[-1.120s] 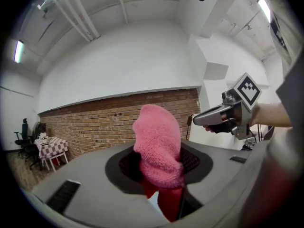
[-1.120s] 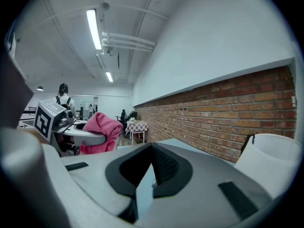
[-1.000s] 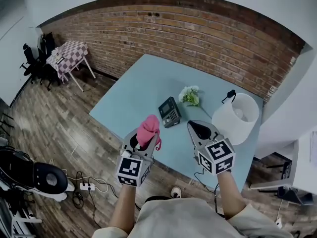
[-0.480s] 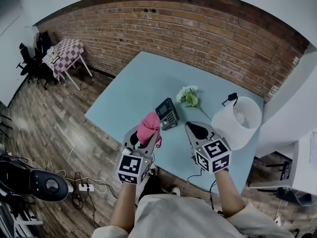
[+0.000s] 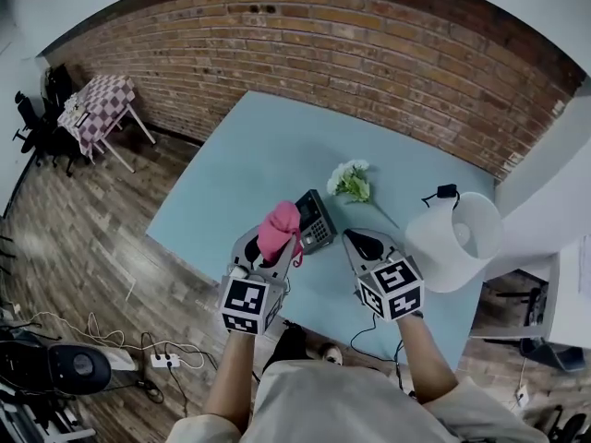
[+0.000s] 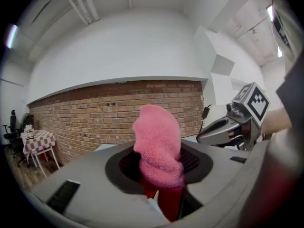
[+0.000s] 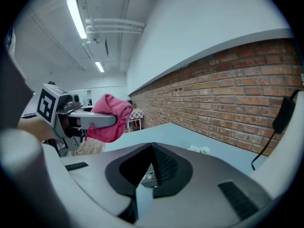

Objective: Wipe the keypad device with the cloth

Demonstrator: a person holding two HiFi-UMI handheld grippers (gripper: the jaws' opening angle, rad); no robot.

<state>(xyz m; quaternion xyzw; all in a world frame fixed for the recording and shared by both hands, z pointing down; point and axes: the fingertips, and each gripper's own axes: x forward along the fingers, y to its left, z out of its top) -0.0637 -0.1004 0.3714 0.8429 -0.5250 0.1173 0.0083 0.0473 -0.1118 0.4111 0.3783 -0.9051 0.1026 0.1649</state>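
A dark keypad device lies on the light blue table, near its front edge. My left gripper hangs just left of the device, shut on a bunched pink cloth that sticks up between its jaws. The same cloth fills the middle of the left gripper view. My right gripper hovers to the device's right, shut, with nothing in it. In the right gripper view a bit of the keypad device peeps through the gap under the closed jaws, and the pink cloth shows at left.
A small white flower bunch lies behind the device. A white lamp shade with a black cord stands at the table's right end. A brick wall runs behind the table. A checkered table and chairs stand far left on the wood floor.
Both grippers have moved forward and a little down toward the keypad device; the cloth's tip now overlaps the device's left edge. Both jaws stayed as they were.
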